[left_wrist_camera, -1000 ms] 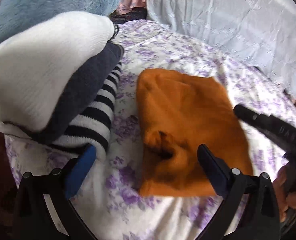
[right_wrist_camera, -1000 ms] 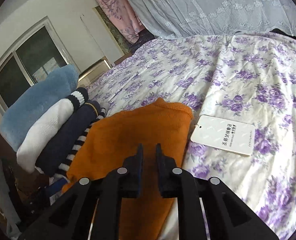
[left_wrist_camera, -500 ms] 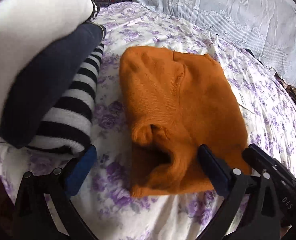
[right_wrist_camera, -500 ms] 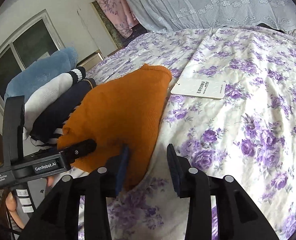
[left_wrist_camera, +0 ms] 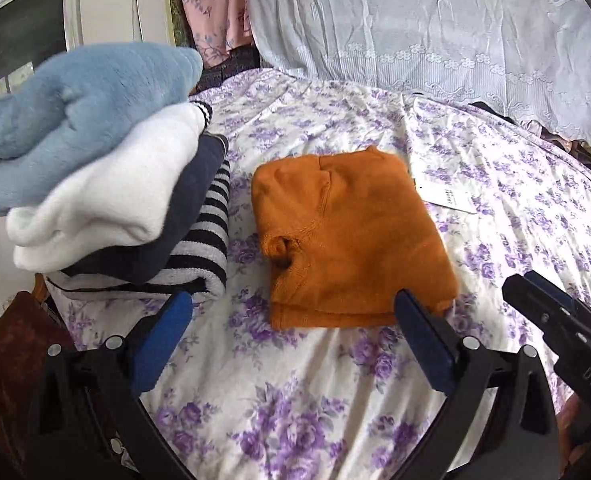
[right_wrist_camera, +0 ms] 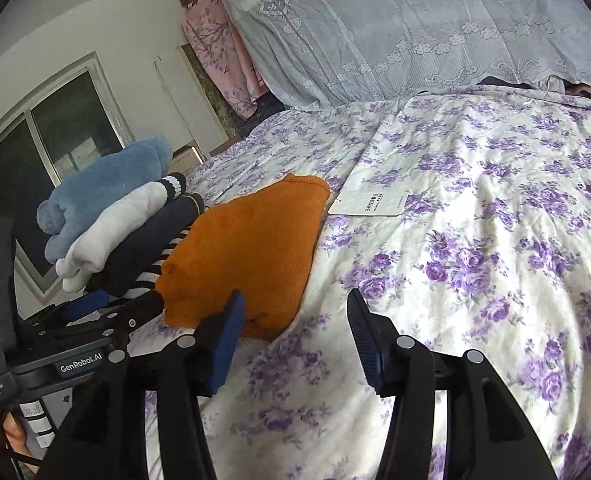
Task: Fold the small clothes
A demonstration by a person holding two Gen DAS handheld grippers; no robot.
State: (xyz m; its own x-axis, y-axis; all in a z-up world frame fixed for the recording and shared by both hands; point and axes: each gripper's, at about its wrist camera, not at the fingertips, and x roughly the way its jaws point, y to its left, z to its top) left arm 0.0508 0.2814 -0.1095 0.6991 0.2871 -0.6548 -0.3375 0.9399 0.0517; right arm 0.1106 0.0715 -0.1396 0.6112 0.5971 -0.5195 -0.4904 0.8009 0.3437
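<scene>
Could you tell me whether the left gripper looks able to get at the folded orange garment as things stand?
Probably yes: the left gripper is open and the orange garment lies just ahead on the bedsheet, nothing between them; the clothes stack sits aside.

Orange garment (left_wrist_camera: 351, 240), purple-flowered white bedsheet (left_wrist_camera: 535, 208), black-and-white striped garment (left_wrist_camera: 211, 236)

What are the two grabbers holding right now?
Nothing. The left gripper and right gripper both have open, empty jaws; the folded orange sweater lies free on the bed.
</scene>
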